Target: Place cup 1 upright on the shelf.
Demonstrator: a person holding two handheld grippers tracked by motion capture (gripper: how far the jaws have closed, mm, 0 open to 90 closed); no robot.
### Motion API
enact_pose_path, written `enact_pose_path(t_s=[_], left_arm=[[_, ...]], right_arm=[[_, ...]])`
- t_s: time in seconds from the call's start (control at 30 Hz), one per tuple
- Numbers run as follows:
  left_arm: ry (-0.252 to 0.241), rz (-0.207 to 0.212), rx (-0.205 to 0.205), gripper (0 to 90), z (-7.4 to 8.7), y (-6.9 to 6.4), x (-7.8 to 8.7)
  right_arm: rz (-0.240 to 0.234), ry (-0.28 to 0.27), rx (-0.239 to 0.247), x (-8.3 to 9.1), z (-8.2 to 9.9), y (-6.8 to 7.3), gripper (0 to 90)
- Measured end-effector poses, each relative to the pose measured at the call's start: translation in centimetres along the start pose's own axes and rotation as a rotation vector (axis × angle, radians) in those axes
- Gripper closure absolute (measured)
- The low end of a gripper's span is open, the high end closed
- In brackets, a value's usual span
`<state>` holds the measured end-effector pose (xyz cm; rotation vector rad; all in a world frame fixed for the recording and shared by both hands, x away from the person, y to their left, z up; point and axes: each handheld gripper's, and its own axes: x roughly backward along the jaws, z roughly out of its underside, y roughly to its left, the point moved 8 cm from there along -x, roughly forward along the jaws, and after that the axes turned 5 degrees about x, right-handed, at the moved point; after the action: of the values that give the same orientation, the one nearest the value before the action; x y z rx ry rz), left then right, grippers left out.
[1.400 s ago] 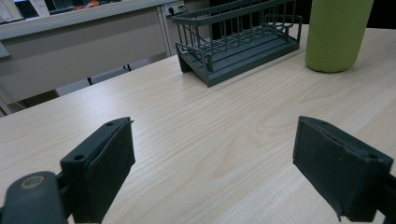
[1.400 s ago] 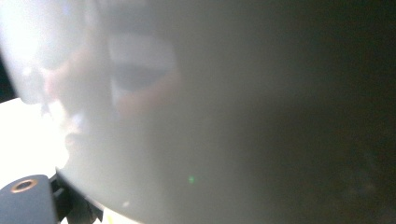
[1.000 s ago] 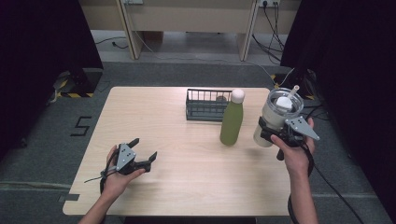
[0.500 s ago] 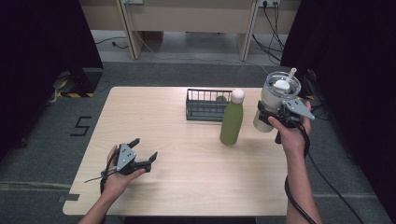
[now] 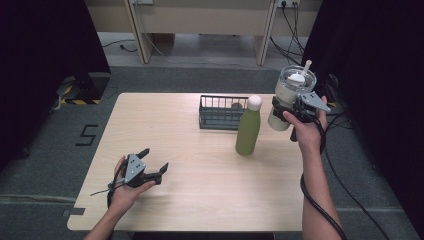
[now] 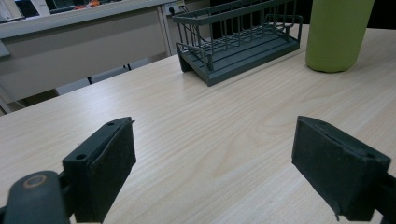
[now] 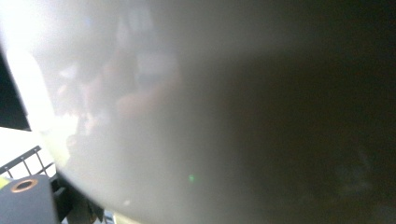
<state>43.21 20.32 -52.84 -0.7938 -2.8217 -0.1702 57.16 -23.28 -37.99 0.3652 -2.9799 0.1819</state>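
Observation:
My right gripper is shut on a large steel tumbler with a clear lid and a white straw, held in the air over the table's right edge. In the right gripper view the tumbler's shiny wall sits right against the lens. A green bottle with a white cap stands upright just left of it. My left gripper rests low at the table's front left, open with nothing between its pads. Ahead of it in the left gripper view stands the green bottle.
A dark wire basket stands at the back middle of the wooden table, with a small object inside it; the basket also lies ahead of the left gripper. Cables trail off the table's right side.
The right gripper has lifted the tumbler up and away from the table, toward the back right. The left gripper has stayed still.

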Motion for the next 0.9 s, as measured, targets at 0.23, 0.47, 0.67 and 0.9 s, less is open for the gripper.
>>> enact_pose_path(t_s=[0.23,0.47,0.67,0.9], left_arm=[[0.002,-0.003,0.001,12.8,0.0,0.1,0.0],[0.003,-0.006,0.003,12.9,0.1,0.1,0.0],[0.004,-0.008,0.004,12.9,0.1,0.1,0.0],[0.002,-0.011,0.007,13.0,0.1,0.2,0.0]], right_arm=[[-0.014,-0.003,-0.003,-1.6,-0.8,0.0,9.8],[-0.04,-0.006,-0.004,-3.3,-1.7,0.6,9.8],[-0.062,-0.007,0.007,-4.6,-2.5,1.3,9.8],[-0.091,-0.008,0.009,-6.4,-3.2,2.2,9.8]])
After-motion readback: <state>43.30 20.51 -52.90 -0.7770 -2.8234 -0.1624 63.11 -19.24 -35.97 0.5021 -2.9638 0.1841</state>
